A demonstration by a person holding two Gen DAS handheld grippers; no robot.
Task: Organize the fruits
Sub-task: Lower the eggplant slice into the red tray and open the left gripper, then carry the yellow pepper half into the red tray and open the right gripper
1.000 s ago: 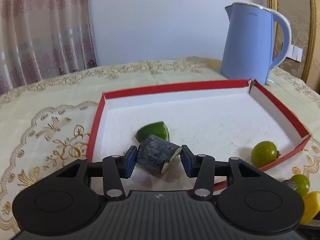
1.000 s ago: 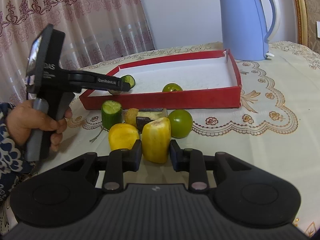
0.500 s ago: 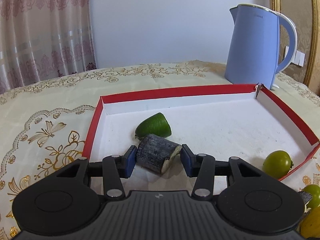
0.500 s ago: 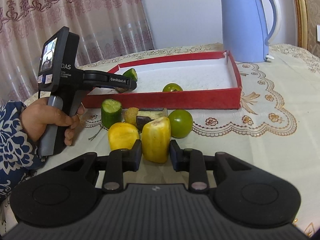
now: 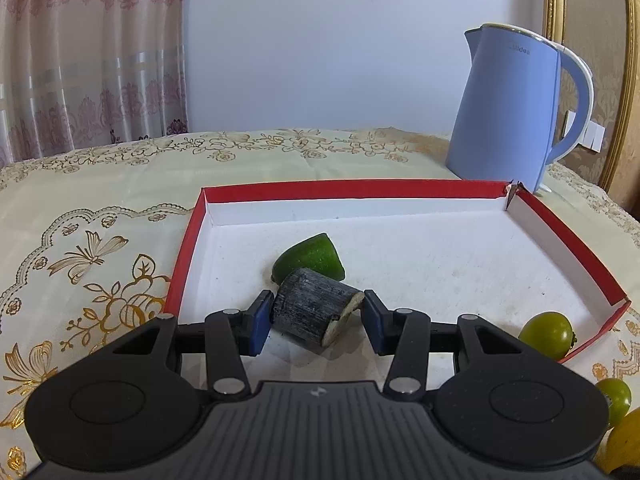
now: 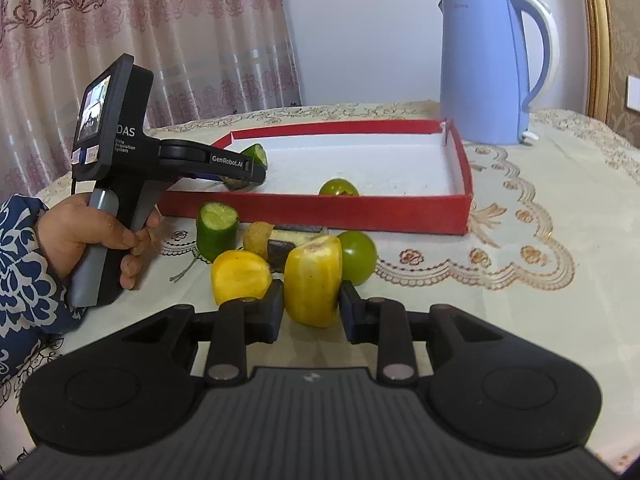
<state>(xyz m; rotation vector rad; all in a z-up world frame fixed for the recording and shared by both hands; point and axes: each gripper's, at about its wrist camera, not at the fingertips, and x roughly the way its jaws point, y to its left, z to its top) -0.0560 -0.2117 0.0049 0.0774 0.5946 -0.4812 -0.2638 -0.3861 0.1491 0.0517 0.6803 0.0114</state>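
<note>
My left gripper (image 5: 314, 322) is inside the red tray (image 5: 348, 190), its pads on either side of a dark sugarcane piece (image 5: 316, 312) that rests on the tray floor; a small gap shows at the right pad. A green cucumber end (image 5: 310, 258) lies just behind the cane. A green tomato (image 5: 546, 334) sits at the tray's near right corner. My right gripper (image 6: 312, 308) is shut on a yellow fruit chunk (image 6: 314, 280) on the tablecloth. Around the chunk lie another yellow piece (image 6: 240, 276), a cucumber stub (image 6: 217, 230), a green tomato (image 6: 358, 256) and a dark cane piece (image 6: 280, 250).
A blue electric kettle (image 5: 516, 108) stands behind the tray's far right corner. The left gripper's handle and the hand holding it (image 6: 108, 184) reach over the tray's left end in the right wrist view. Curtains hang behind the table on the left.
The left gripper has dropped lower and further into the tray with the cane piece, and its jaws have widened slightly. The right gripper stays still on the yellow chunk.
</note>
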